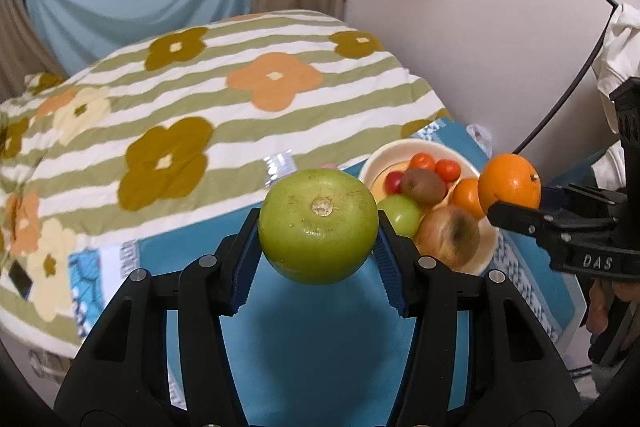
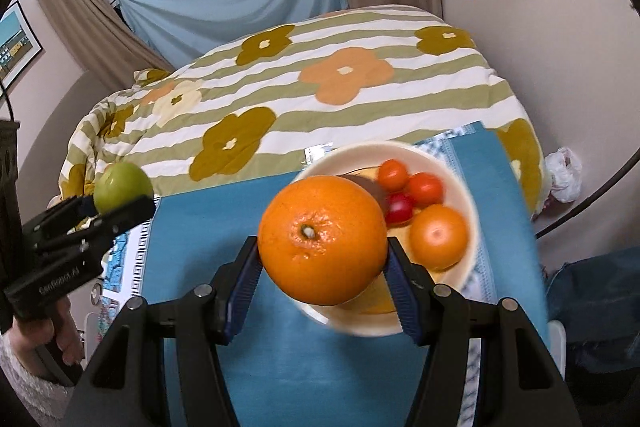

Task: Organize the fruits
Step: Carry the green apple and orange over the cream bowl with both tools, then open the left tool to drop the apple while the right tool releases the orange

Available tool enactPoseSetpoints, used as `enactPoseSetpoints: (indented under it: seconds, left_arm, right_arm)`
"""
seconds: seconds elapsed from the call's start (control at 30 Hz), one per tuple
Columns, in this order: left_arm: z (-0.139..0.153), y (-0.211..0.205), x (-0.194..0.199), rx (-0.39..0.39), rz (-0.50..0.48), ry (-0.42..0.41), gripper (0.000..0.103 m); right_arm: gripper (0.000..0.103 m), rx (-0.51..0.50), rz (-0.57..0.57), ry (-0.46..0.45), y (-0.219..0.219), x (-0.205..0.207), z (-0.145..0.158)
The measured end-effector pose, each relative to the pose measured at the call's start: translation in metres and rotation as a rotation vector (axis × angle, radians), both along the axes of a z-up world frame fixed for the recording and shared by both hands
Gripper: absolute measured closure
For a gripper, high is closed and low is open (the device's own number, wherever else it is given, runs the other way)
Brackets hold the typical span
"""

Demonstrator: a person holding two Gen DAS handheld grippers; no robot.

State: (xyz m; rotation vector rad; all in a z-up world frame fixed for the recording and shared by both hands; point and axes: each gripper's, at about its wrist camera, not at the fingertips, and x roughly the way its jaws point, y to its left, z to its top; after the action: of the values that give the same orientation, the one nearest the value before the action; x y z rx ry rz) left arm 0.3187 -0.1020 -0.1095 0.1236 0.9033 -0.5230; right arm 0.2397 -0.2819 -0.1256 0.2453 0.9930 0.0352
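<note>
My left gripper [image 1: 318,227] is shut on a green apple [image 1: 318,225] and holds it above the blue cloth [image 1: 320,347], left of the bowl. It also shows in the right wrist view [image 2: 122,187]. My right gripper [image 2: 322,251] is shut on a large orange [image 2: 322,241] over the near left rim of the cream bowl [image 2: 466,183]; the orange shows in the left wrist view [image 1: 509,181]. The bowl [image 1: 380,157] holds cherry tomatoes [image 1: 424,163], a kiwi [image 1: 424,185], a smaller green apple [image 1: 400,214], a small orange [image 2: 438,237] and a bruised yellowish fruit [image 1: 450,235].
The blue cloth [image 2: 208,223] lies on a small table against a bed with a flowered striped quilt [image 1: 224,99]. A wall [image 1: 480,27] stands at the right. A white plastic bag [image 2: 564,173] lies by the bed's right side. Curtains hang at the back.
</note>
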Motion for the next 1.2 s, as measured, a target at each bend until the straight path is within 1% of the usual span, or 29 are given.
enactPoseSetpoints:
  seconds: [0.07, 0.2, 0.4, 0.6, 0.77, 0.83, 0.87, 0.9, 0.97, 1.2]
  left_arm:
    - [-0.006, -0.022, 0.01, 0.0, -0.013, 0.008, 0.046]
    - [-0.02, -0.053, 0.029, -0.003, -0.027, 0.034, 0.046]
    - [-0.047, -0.085, 0.052, 0.007, -0.042, 0.07, 0.046]
    - [-0.068, -0.097, 0.065, 0.001, -0.068, 0.111, 0.046]
    - [-0.075, -0.097, 0.069, -0.016, -0.076, 0.139, 0.045]
    - [-0.075, -0.096, 0.07, -0.02, -0.081, 0.137, 0.041]
    - [-0.074, -0.096, 0.07, -0.035, -0.092, 0.14, 0.027]
    - [-0.073, -0.095, 0.069, -0.038, -0.09, 0.13, 0.017]
    - [-0.069, -0.094, 0.068, -0.056, -0.093, 0.117, 0.015]
    - [-0.052, -0.082, 0.064, -0.079, -0.067, 0.097, 0.015]
  right_arm:
    - [0.047, 0.0, 0.003, 0.001, -0.013, 0.002, -0.002]
    - [0.047, 0.007, 0.015, 0.01, -0.034, 0.011, -0.012]
    - [0.047, 0.014, 0.028, 0.024, -0.056, 0.024, -0.027]
    - [0.047, 0.034, 0.026, 0.031, -0.072, 0.032, -0.037]
    - [0.047, 0.047, 0.024, 0.034, -0.078, 0.036, -0.042]
    - [0.047, 0.05, 0.024, 0.036, -0.079, 0.038, -0.044]
    - [0.047, 0.052, 0.024, 0.037, -0.08, 0.038, -0.045]
    - [0.047, 0.054, 0.025, 0.038, -0.08, 0.039, -0.045]
    - [0.047, 0.056, 0.027, 0.038, -0.08, 0.039, -0.046]
    - [0.047, 0.058, 0.032, 0.034, -0.078, 0.04, -0.045]
